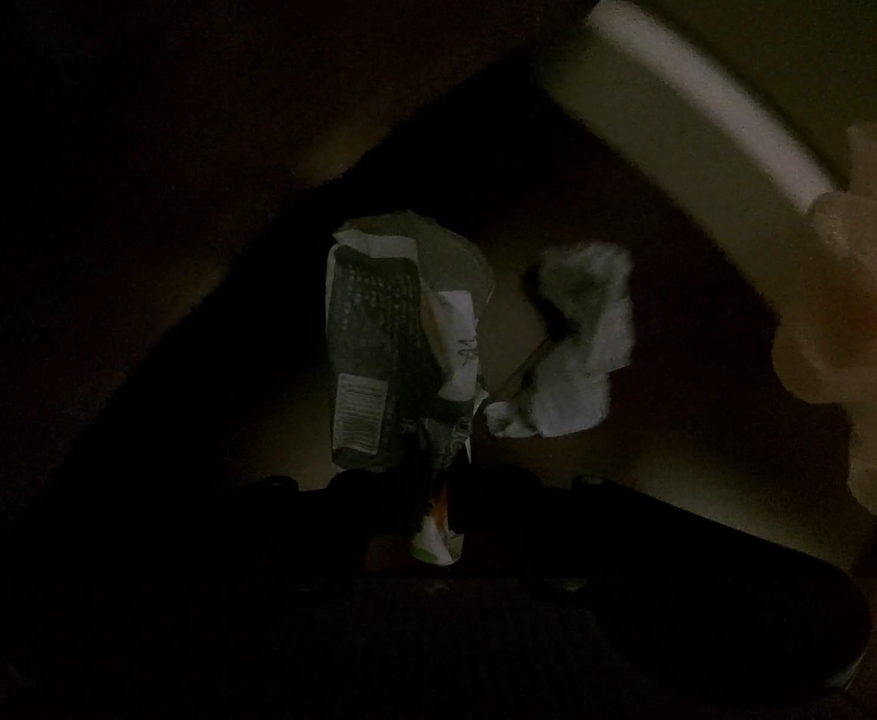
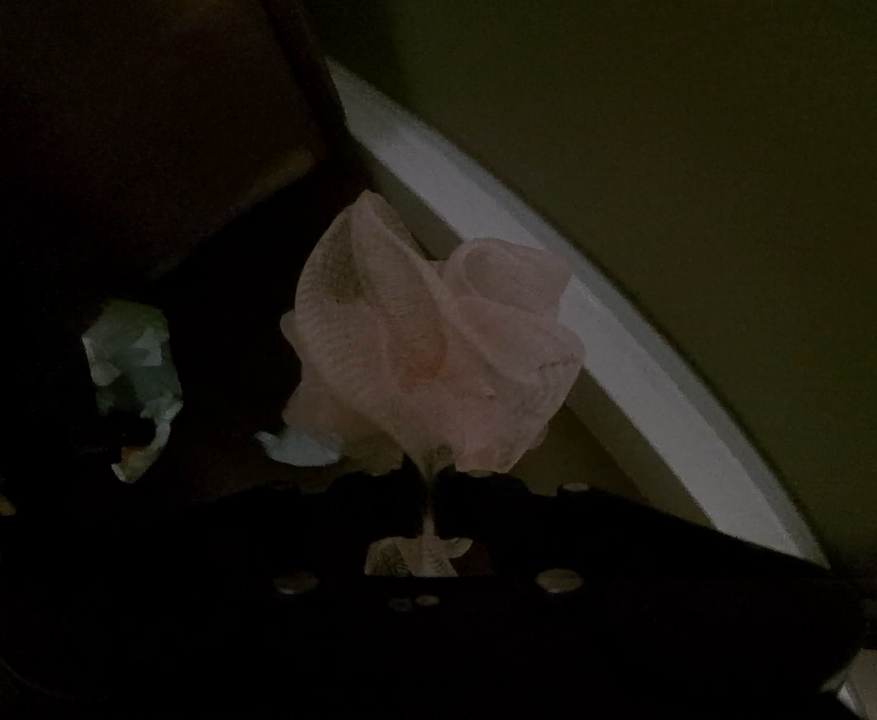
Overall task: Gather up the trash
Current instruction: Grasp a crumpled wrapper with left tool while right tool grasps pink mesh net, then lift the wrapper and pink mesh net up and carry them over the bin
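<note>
Overall, both views are very dark. A pale olive surface (image 2: pixel 708 150) with a light curved rim (image 2: pixel 498 252) fills the upper right of the right wrist view; the same rim (image 1: pixel 702 90) crosses the upper right of the left wrist view. Beyond the rim everything is dark brown or black, and what lies there cannot be told.

Both tools point steeply downward. The left gripper (image 1: pixel 438 516) has its jaws together, clamped on the lower end of a crumpled printed wrapper (image 1: pixel 378 348) that carries a barcode. A crumpled white tissue (image 1: pixel 576 348) shows just beside the wrapper; whether the 2 touch cannot be told.

The right gripper (image 2: pixel 435 516) has its jaws together, clamped on a wad of pale pink mesh netting (image 2: pixel 426 348). That netting (image 1: pixel 858 324) also appears at the right edge of the left wrist view.
</note>
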The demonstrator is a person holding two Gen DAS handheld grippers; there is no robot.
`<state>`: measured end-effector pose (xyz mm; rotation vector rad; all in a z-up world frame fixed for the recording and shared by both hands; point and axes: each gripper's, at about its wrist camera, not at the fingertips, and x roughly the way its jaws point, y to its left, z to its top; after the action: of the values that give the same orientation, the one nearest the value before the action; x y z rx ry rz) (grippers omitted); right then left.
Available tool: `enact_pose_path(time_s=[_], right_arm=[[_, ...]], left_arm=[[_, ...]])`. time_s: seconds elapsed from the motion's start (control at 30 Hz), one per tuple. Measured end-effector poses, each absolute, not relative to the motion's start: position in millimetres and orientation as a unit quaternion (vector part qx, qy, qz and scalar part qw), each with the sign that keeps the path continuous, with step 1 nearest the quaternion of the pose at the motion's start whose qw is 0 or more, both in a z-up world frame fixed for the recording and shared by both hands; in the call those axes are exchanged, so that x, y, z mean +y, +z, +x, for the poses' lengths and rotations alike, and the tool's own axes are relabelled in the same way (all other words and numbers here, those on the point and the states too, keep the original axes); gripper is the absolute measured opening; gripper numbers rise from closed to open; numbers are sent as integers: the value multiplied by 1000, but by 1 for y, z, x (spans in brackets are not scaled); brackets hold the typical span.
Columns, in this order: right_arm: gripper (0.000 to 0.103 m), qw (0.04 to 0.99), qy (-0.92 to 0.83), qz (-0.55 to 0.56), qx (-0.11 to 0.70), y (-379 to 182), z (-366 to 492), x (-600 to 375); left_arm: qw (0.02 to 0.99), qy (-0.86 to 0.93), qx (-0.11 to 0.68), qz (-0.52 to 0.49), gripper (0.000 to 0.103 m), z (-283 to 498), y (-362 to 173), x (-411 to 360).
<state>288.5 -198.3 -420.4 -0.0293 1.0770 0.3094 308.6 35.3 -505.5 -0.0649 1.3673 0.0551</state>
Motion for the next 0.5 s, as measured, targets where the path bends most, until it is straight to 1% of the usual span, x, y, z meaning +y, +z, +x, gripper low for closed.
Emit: enact_pose_path(time_s=[0.23,0.5], right_arm=[[1,873,166,-8,459,-314,239,-194],[1,904,197,-26,379,-190,164,-185]], left_arm=[[810,-10,586,-29,6,284,-383,35],[861,-44,505,-32,6,233,-239,44]])
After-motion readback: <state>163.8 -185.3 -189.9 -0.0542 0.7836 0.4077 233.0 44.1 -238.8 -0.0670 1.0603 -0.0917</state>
